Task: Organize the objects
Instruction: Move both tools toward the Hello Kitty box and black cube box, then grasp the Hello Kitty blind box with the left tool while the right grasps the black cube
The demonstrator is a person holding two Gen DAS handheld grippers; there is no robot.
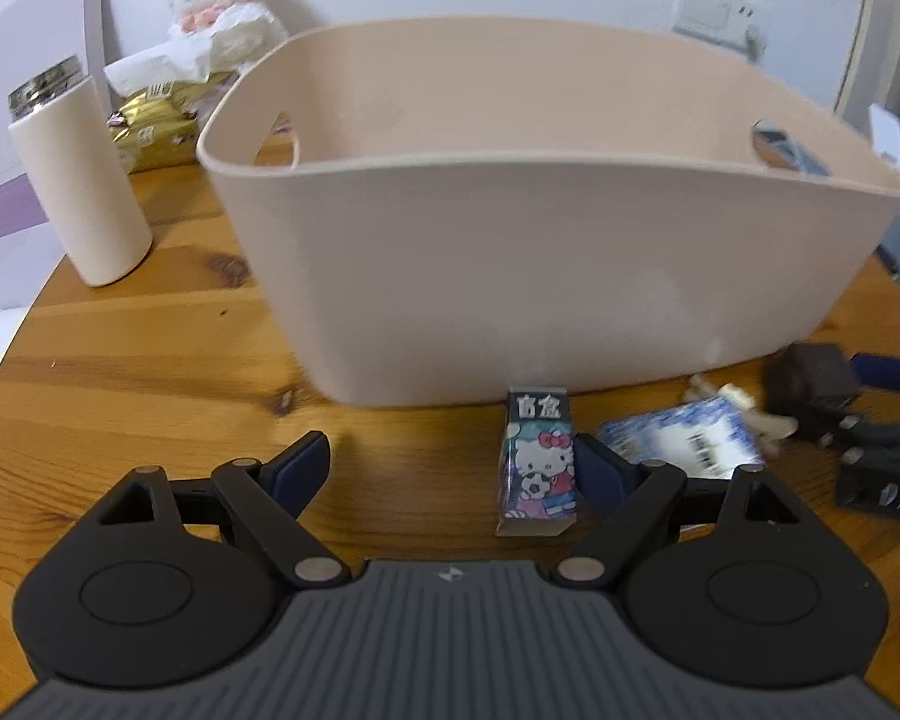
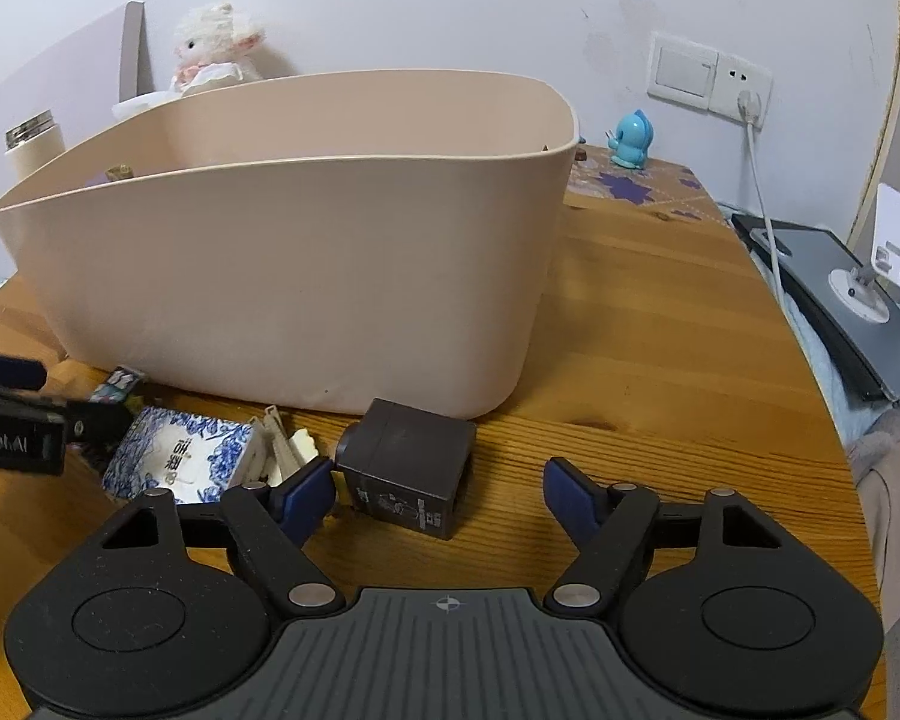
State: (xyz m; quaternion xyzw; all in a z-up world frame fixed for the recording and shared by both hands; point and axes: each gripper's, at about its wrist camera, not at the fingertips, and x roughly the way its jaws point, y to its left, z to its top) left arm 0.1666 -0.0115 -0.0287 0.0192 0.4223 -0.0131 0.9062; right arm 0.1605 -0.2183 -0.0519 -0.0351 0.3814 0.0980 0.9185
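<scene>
The bin's (image 1: pixel 510 276) floor is hidden behind its near wall from both grippers, so its contents can't be made out beyond a small brownish scrap (image 2: pixel 120 171) peeking over the far rim. The left gripper (image 1: pixel 450 462) is spread wide, a cartoon box (image 1: pixel 537 468) lying beside its right finger, with a blue-patterned packet (image 1: pixel 684 438) further right. The right gripper (image 2: pixel 441 480) also gapes, a dark cube (image 2: pixel 408 462) just ahead between its fingers, against the left one.

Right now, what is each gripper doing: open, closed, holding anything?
Left gripper: open, empty, Hello Kitty box beside its right finger.
Right gripper: open, empty, dark grey block between its fingers, ungripped.
</scene>
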